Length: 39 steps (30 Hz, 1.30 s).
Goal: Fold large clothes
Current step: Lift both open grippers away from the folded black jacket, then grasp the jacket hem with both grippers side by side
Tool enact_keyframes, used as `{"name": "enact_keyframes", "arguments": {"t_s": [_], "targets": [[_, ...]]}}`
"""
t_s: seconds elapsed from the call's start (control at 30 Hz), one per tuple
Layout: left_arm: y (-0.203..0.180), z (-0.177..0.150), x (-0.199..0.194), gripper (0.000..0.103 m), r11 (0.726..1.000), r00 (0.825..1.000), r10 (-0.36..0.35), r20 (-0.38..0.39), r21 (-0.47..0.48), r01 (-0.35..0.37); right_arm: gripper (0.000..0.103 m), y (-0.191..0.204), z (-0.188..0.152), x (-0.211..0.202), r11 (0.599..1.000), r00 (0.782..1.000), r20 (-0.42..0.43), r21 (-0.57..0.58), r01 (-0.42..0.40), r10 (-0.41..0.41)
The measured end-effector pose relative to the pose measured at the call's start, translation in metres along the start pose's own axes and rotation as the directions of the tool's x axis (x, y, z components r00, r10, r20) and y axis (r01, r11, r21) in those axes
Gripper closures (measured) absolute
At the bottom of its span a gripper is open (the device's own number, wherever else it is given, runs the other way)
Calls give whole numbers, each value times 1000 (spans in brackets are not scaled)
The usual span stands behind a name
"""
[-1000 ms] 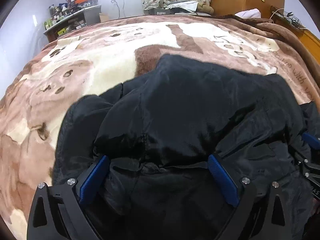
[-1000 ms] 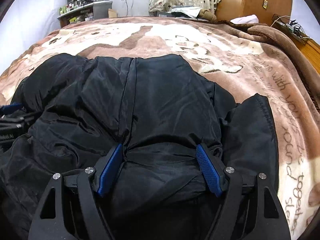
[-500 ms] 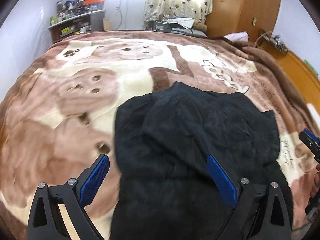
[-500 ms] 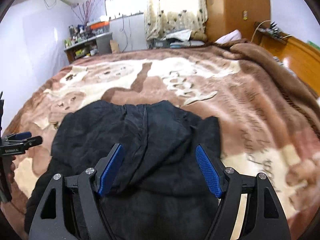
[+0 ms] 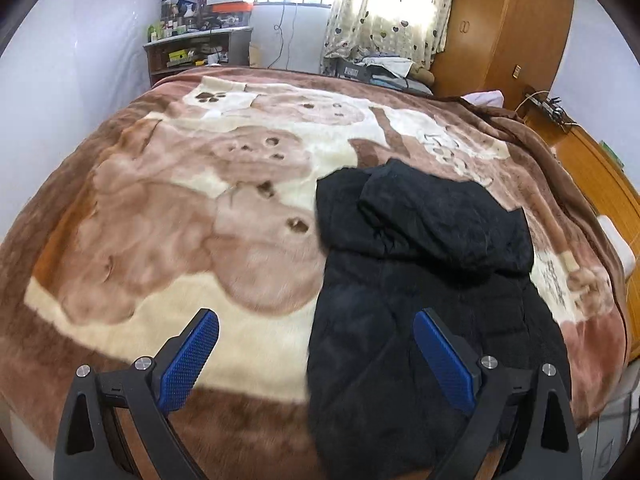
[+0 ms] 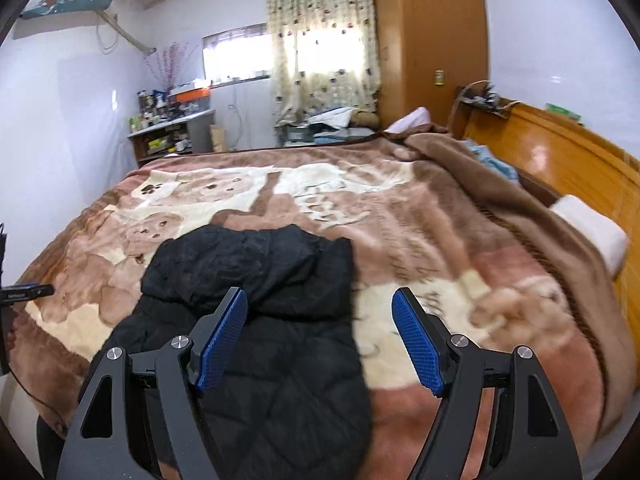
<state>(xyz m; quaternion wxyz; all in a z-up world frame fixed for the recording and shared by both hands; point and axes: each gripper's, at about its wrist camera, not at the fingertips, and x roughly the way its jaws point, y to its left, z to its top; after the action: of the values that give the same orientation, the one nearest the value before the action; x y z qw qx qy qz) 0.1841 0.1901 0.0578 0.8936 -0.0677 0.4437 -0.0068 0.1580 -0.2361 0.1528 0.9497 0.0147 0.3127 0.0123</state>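
A black jacket [image 5: 420,280] lies folded into a long narrow shape on a blanket [image 5: 180,240] printed with brown and cream bears, covering a bed. Its hood end is doubled over on top, pointing toward the far window, and the quilted body runs back to the near edge of the bed. The left gripper [image 5: 316,356] hangs above the near edge, fingers wide apart and holding nothing, its right finger over the jacket and its left over bare blanket. The right gripper [image 6: 320,336] also hangs with fingers spread and empty, its left finger over the jacket. A wooden headboard [image 6: 560,152] stands to the right.
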Motion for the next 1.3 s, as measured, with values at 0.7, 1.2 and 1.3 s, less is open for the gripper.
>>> {"name": "enact_keyframes", "arguments": {"t_s": [0.7, 1.2, 1.3], "targets": [[-22, -155, 93, 5, 999, 956, -53, -290, -28, 47, 28, -23, -204, 65, 991, 953, -302, 118, 62, -23], [-41, -161, 114, 55, 997, 950, -46, -309, -79, 23, 66, -7, -213, 100, 991, 925, -378, 132, 23, 29], [-48, -156, 102, 71, 999, 959, -37, -282, -45, 26, 79, -4, -207, 91, 993, 931, -362, 122, 2, 43]]}}
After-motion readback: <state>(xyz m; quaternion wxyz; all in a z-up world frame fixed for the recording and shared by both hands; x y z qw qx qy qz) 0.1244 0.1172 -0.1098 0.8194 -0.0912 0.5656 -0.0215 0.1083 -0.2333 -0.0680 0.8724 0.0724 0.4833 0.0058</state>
